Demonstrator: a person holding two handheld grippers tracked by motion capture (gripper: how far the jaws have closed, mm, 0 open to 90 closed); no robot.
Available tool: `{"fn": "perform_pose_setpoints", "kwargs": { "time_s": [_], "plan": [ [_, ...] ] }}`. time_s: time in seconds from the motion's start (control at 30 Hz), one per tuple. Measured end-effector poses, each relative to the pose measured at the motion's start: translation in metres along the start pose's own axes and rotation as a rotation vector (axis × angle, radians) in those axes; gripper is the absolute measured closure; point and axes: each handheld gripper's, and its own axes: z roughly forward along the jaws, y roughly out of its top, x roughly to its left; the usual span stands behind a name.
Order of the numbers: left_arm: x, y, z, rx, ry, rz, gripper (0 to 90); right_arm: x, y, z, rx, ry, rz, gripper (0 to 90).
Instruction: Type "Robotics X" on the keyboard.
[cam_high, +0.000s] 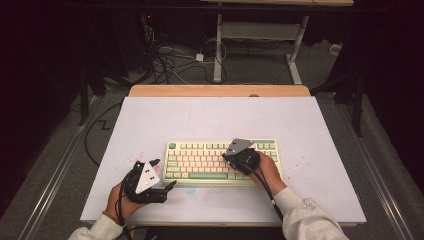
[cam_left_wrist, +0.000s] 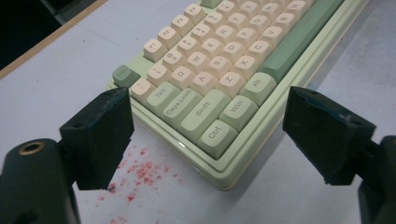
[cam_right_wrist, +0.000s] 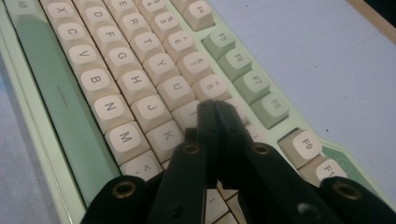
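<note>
Keyboard (cam_high: 220, 162) — rigid, fairly heavy, keycaps likely loose under sideways force; best gripped by its rim. Right gripper (cam_right_wrist: 215, 109) jaws closed, empty, over its keys; left gripper (cam_left_wrist: 205, 135) jaws wide at its corner.

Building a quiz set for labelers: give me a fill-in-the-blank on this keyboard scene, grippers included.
1. The right gripper has its jaws ____ above the keyboard.
2. The left gripper has its jaws ____, off the keyboard's corner.
3. The wide green key, the space bar, lies along the keyboard's edge ____ the person.
4. Speckles on the table are ____ in colour.

Missing words: shut; open; nearest; red
</note>
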Motion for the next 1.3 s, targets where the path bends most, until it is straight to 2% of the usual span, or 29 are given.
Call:
{"fn": "perform_pose_setpoints", "kwargs": {
  "time_s": [0.07, 0.23, 0.57, 1.0, 1.3],
  "plan": [
    [0.0, 0.0, 0.0, 0.001, -0.001, 0.002, 15.8, 0.0, 0.001, -0.001, 0.007, -0.002, -0.005, 90.0],
    [0.0, 0.0, 0.0, 0.003, 0.001, 0.001, 15.8, 0.0, 0.001, -0.008, -0.04, -0.003, 0.007, 90.0],
    [0.0, 0.0, 0.0, 0.007, -0.001, 0.007, 15.9, 0.001, 0.002, -0.021, -0.092, -0.01, 0.012, 90.0],
    [-0.002, 0.001, 0.0, 0.004, -0.013, 0.01, 17.9, 0.003, 0.001, -0.044, -0.164, -0.017, 0.016, 90.0],
    [-0.001, 0.002, -0.002, -0.007, -0.007, -0.002, 20.1, 0.003, -0.008, -0.066, -0.212, -0.025, 0.022, 90.0]
  ]
}}
